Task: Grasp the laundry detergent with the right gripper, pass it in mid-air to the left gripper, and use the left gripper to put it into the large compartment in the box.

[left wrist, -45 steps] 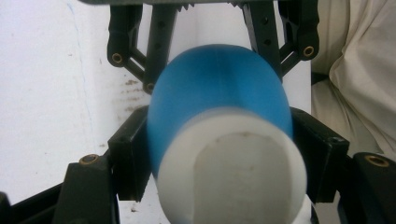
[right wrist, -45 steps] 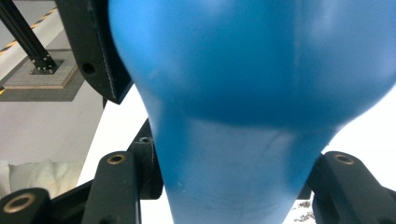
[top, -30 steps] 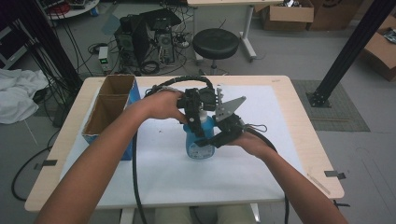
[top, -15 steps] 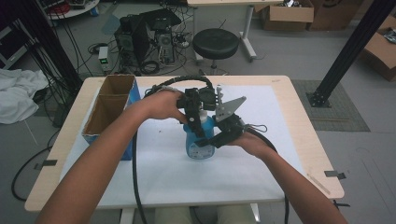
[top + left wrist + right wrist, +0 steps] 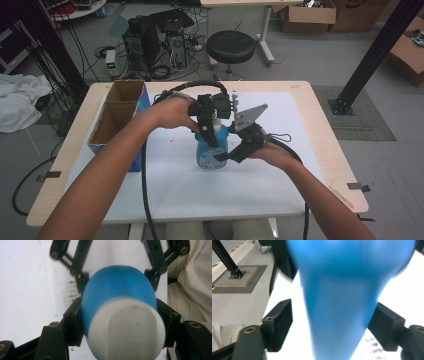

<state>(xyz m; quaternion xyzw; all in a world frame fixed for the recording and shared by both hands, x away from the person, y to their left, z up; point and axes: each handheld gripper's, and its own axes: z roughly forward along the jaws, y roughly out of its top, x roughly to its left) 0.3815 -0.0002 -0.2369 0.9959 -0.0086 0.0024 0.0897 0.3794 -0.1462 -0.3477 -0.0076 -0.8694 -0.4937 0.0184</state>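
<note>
Lab — computer tower [image 5: 150, 37], tangled cables [image 5: 95, 55], cardboard boxes [image 5: 305, 15]

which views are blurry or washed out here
Right gripper view: the blue bottle is too close, smeared out of focus, and the table behind it is blown out white. Left gripper view: the bottle's white cap is soft, the farther jaws blurred. High view: evenly lit, fairly sharp, bottle clear.

Both forearms bare, no sleeves seen. Left gripper [image 5: 209, 131]: black, boxy body, linkage arms with brass-coloured screws; thick black cable loops from it. Right gripper [image 5: 235, 152]: black, grey three-cornered plate on top, black cable trailing along forearm. Fingers [image 5: 278, 323]: black ribbed blocks, brass screw heads behind.
</note>
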